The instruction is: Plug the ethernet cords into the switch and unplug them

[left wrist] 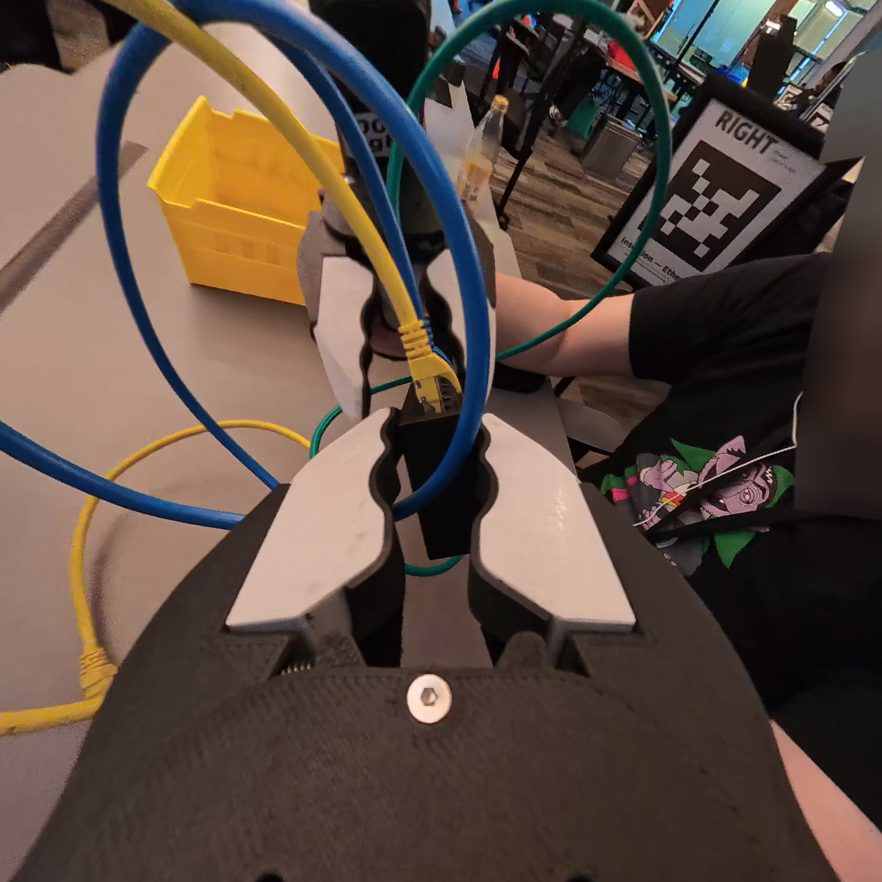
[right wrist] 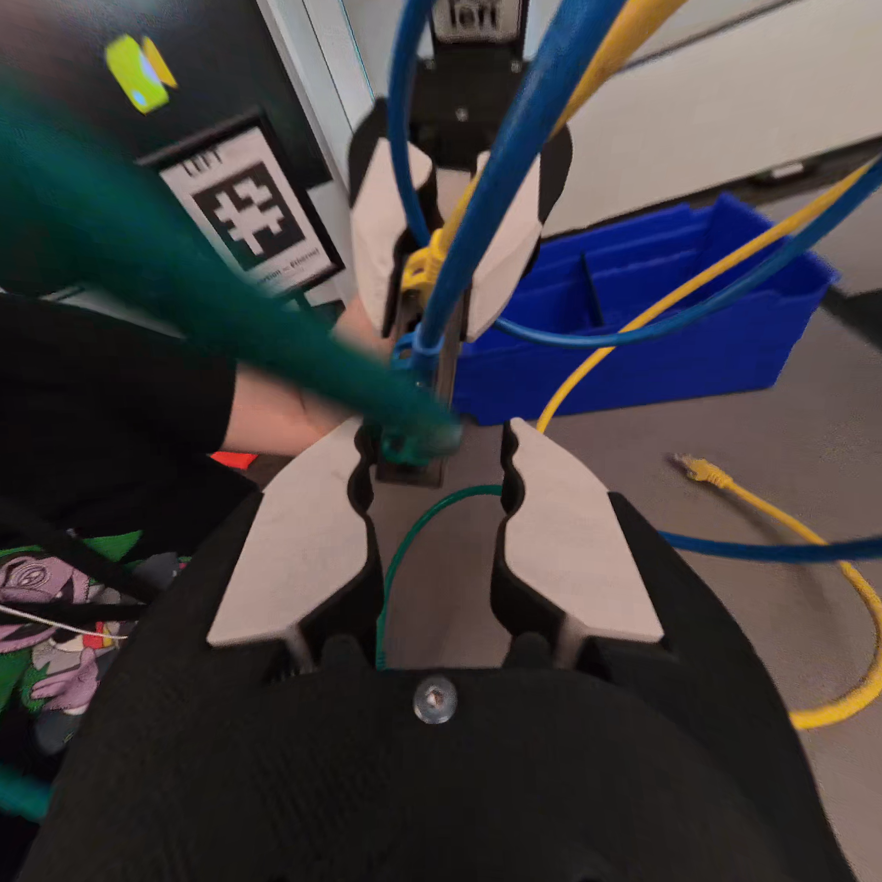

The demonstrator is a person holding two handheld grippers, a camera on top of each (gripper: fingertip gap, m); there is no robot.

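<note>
Left gripper [left wrist: 436, 420]: clenched around the black switch [left wrist: 436, 482], which stood lifted between its two pale fingers [left wrist: 334, 515], port side facing away.
Switch ports: a yellow cord [left wrist: 420, 343] sat plugged in at the far end; a blue cord [left wrist: 477, 305] looped around the switch, its plug [right wrist: 413, 346] seated in the port side in the right wrist view.
Right gripper [right wrist: 434, 436]: jaws spread, nothing clamped; a blurred green plug [right wrist: 410, 441] lay just at its fingertips, against the end of the switch [right wrist: 405, 475].
Green cord [left wrist: 654, 157]: arched high behind both tools, then passed under the switch.
Loose yellow plug [right wrist: 701, 470]: lay on the grey table [left wrist: 62, 310], well apart.
Yellow bin [left wrist: 229, 205]: on the table beyond the left gripper.
Blue bin [right wrist: 644, 343]: on the table beyond the right gripper.
Marker signs [left wrist: 711, 195]: framed, upright at the table's edge.
</note>
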